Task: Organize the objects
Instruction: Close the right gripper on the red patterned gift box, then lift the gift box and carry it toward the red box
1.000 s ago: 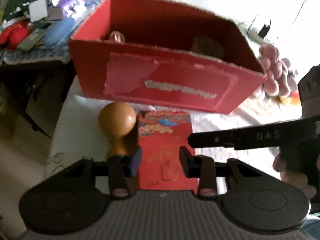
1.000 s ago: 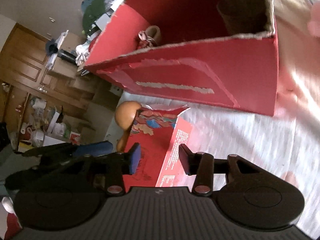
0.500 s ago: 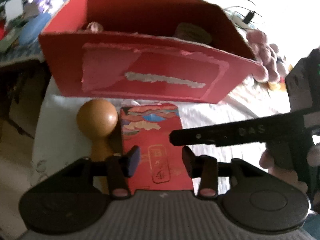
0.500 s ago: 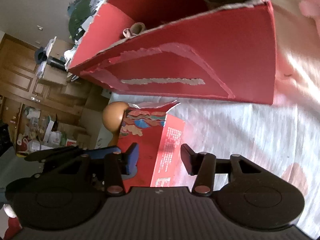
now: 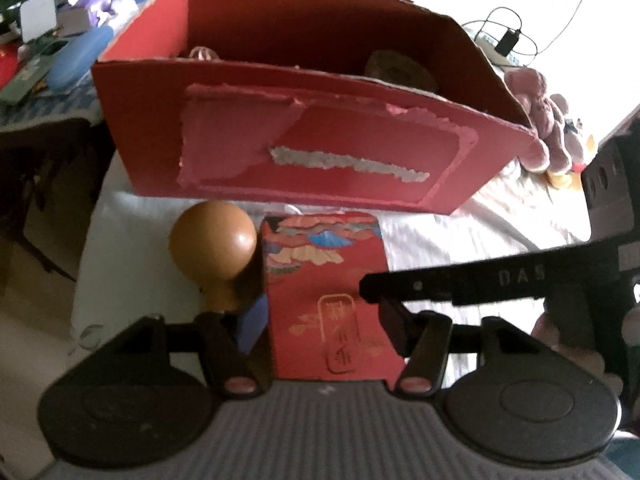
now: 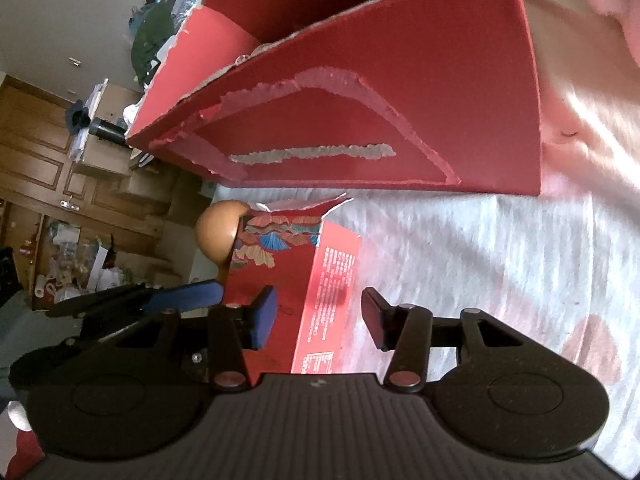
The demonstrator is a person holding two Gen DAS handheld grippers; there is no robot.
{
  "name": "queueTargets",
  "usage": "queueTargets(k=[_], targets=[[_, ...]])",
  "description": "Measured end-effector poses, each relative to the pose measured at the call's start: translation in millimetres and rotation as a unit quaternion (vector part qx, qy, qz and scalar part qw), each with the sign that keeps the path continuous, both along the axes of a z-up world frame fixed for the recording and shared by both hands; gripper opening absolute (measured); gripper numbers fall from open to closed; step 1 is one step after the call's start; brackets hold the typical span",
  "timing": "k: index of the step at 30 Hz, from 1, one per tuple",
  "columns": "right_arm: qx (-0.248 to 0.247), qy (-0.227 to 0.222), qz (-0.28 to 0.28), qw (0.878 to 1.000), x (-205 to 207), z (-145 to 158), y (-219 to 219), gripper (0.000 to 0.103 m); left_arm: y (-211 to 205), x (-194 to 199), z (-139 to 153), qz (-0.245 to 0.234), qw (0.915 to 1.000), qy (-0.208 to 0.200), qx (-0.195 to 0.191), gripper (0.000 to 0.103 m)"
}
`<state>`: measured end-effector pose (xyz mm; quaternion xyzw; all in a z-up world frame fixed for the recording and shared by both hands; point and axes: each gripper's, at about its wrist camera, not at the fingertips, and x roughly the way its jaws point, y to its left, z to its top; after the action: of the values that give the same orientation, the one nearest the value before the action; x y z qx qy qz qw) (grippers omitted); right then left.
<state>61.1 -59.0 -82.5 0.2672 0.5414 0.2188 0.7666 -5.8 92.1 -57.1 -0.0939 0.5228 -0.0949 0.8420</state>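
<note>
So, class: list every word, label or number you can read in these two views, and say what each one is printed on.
"DAS": on the right gripper's finger.
Gold seal characters on the small red carton: too blurred to read.
White small print on the carton's side, in the right wrist view: too small to read.
Large red box: label torn off, no text.

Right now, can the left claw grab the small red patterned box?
Probably yes. The left claw is opening, the small red box sits between its fingers, nothing over it. The wooden knob crowds one finger.
</note>
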Motion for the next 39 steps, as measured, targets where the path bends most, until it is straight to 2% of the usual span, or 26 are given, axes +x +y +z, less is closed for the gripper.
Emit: queueTargets(k=[8,10,14,17,20,24,28,31,35,39], targets=[[0.018,0.01,-0.021,1.0,1,-2,-12,0.052,-3,10,-16,0.006,0.9994,0.027,-0.02,0.066],[0.022,0.013,-0.016,1.0,-1,-2,-16,0.052,-14,11,-15,-0.012,0.9994,0.027,-0.019,0.066],[0.012,0.012,-0.011,1.0,-9,1,-20,0.053,-35,16,-19,-0.035,0.9988,0.03,-0.016,0.078],[0.014,0.022,-0.028,0.999,-13,0,-33,0.052,-50,21,-19,-0.052,0.998,0.035,-0.013,0.077],[-0.001,0.025,-0.048,0.999,-23,6,-53,0.051,-69,25,-16,-0.096,0.994,0.047,-0.022,0.074],[-0.019,0.021,-0.081,0.996,-45,25,-85,0.051,-106,25,-2,-0.177,0.9835,0.034,-0.013,0.074],[-0.054,-0.008,-0.124,0.991,-71,53,-108,0.05,-146,26,19,-0.257,0.9664,0.0,-0.009,0.074],[-0.077,-0.043,-0.161,0.983,-91,77,-122,0.05,-169,26,40,-0.3,0.9533,-0.037,-0.008,0.074],[-0.103,-0.103,-0.201,0.969,-108,113,-139,0.05,-187,31,76,-0.325,0.9403,-0.097,-0.019,0.074],[-0.123,-0.166,-0.213,0.955,-100,144,-141,0.05,-186,43,111,-0.32,0.9346,-0.153,-0.029,0.074]])
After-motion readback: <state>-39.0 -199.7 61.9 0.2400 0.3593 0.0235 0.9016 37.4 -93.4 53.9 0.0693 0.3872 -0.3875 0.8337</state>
